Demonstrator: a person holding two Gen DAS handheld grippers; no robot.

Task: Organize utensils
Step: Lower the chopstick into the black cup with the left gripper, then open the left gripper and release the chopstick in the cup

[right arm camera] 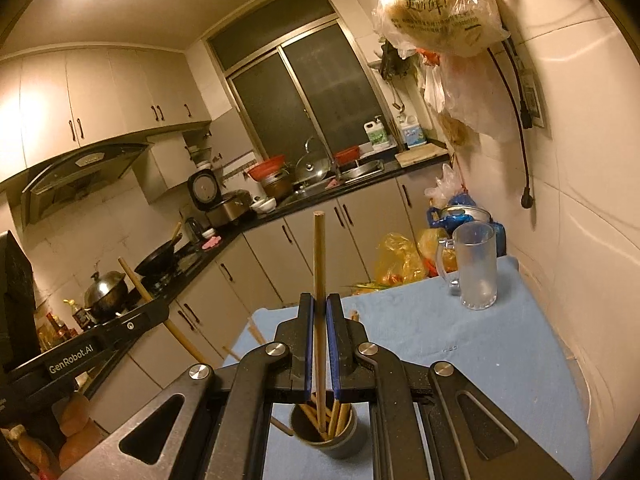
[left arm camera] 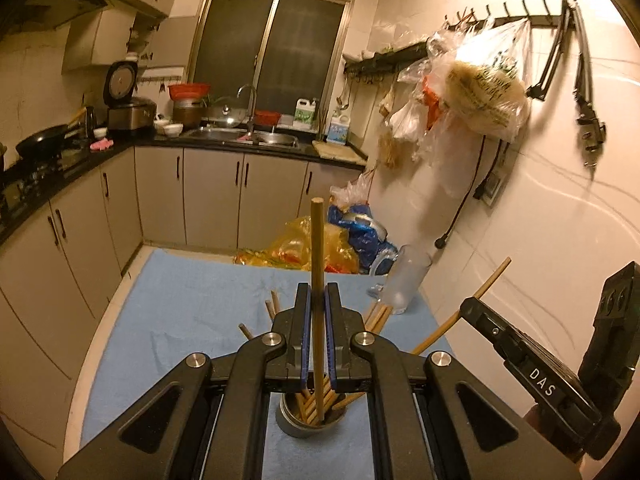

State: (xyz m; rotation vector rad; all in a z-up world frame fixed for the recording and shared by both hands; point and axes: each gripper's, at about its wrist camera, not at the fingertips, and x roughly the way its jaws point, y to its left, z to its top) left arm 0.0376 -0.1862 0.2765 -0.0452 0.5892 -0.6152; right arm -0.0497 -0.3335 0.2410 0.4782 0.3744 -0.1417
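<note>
Both tongs, left (left arm camera: 317, 300) and right (right arm camera: 320, 304), each pinch an upright, round-tipped wooden chopstick (left arm camera: 318, 264).

The tabletop (left arm camera: 192, 312) wears a plain pale blue cloth, on which stands a dull grey metal cup (left arm camera: 296, 424) filled with tan wooden chopsticks (left arm camera: 318, 280), and a frosted, colourless glass mug (right arm camera: 477, 266) sits further back. The left gripper (left arm camera: 318, 300) and the right gripper (right arm camera: 319, 312) are matte black with silver pivot bolts, and their fingers (left arm camera: 330, 344) carry deep blue pads; white lettering marks their black sides. Beyond the tabletop lie yellow and blue plastic bags (left arm camera: 312, 246), beige cabinets (left arm camera: 212, 196) with dark handles under a black counter, and cream wall tiles (left arm camera: 560, 208).
</note>
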